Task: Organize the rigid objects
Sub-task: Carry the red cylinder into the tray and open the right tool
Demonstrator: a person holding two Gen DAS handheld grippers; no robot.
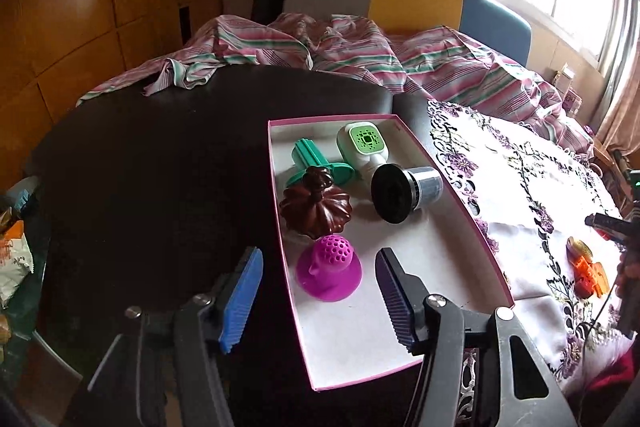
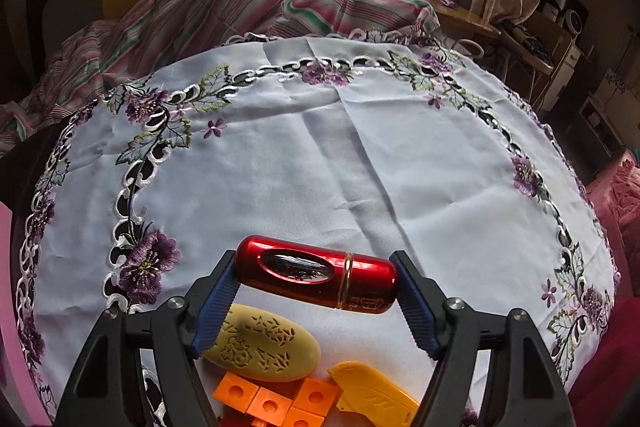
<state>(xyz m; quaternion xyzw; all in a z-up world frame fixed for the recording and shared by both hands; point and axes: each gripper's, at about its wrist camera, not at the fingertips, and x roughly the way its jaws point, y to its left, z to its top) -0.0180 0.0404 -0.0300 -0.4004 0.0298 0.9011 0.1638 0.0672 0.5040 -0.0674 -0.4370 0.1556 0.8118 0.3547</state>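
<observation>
Red capsule (image 2: pixel 316 274) lies crosswise, pinched endwise by right hand-held gripper (image 2: pixel 316 303); left hand-held gripper (image 1: pixel 318 293) spread.

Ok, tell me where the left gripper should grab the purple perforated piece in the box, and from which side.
Grip the purple perforated piece on its narrower domed top, above the flared skirt. It stands upright near the box's left wall, with the brown pumpkin-shaped lid close behind. Come down from above on the near side with the open left gripper, probably closing across the dome's sides; the skirt looks too wide and sloped.
</observation>
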